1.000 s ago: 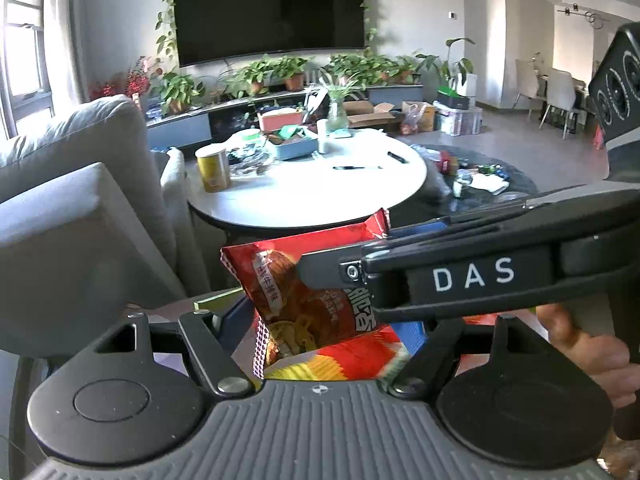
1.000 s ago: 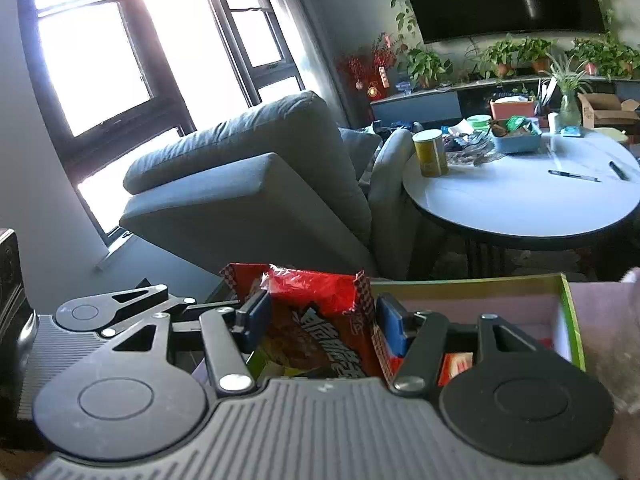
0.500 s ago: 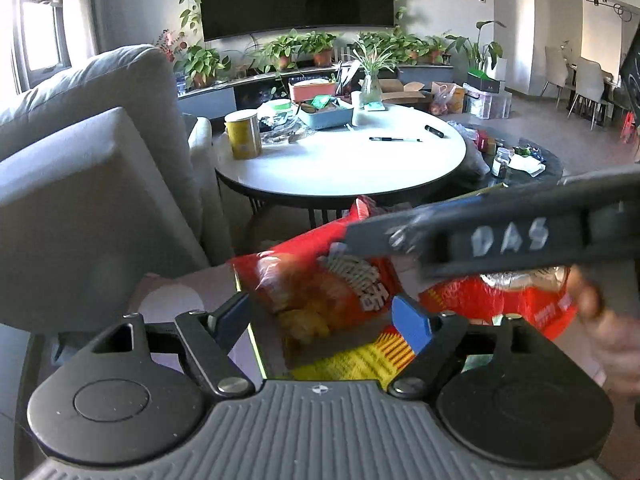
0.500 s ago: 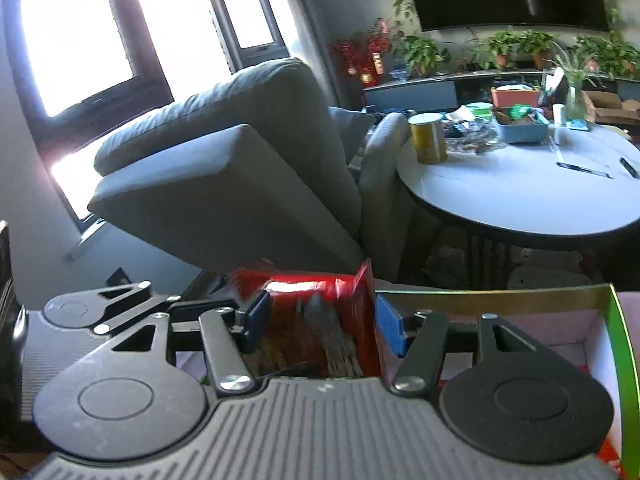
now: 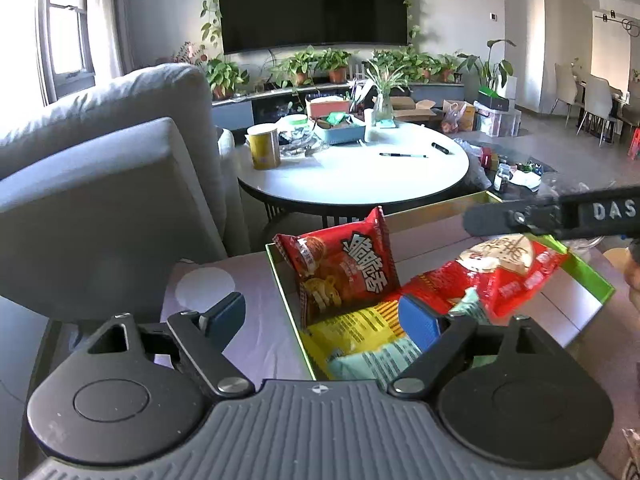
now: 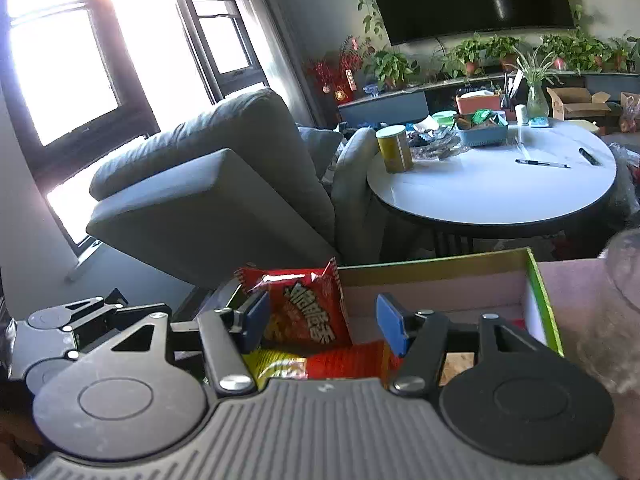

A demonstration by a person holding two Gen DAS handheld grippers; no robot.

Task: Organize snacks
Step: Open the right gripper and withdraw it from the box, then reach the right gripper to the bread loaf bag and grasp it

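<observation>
A small red snack bag [image 5: 348, 272] [image 6: 308, 312] stands upright in the far left corner of a green-rimmed box [image 5: 592, 276] [image 6: 544, 292]. A yellow packet [image 5: 352, 328], a pale green packet [image 5: 376, 360] and a larger red bag [image 5: 500, 276] lie in the box in front of it. My left gripper [image 5: 322, 318] hangs over the box's left wall. Its jaws are opening, and no pad presses on anything. My right gripper [image 6: 323, 320] is open just short of the small red bag, and its right pad stands clear of it. One right finger [image 5: 520, 218] reaches in over the larger red bag.
The box rests on a mauve tabletop [image 5: 224, 280]. A grey sofa [image 5: 100, 184] stands close behind on the left. Beyond is a round white table [image 5: 352, 176] with a yellow can [image 5: 262, 146], pens and a blue basket. A person's hand [image 5: 634, 280] shows at the right edge.
The small red bag was between the left jaws a second ago and now stands free in the box corner. The left jaws have widened. The right gripper has shifted right in the left view.
</observation>
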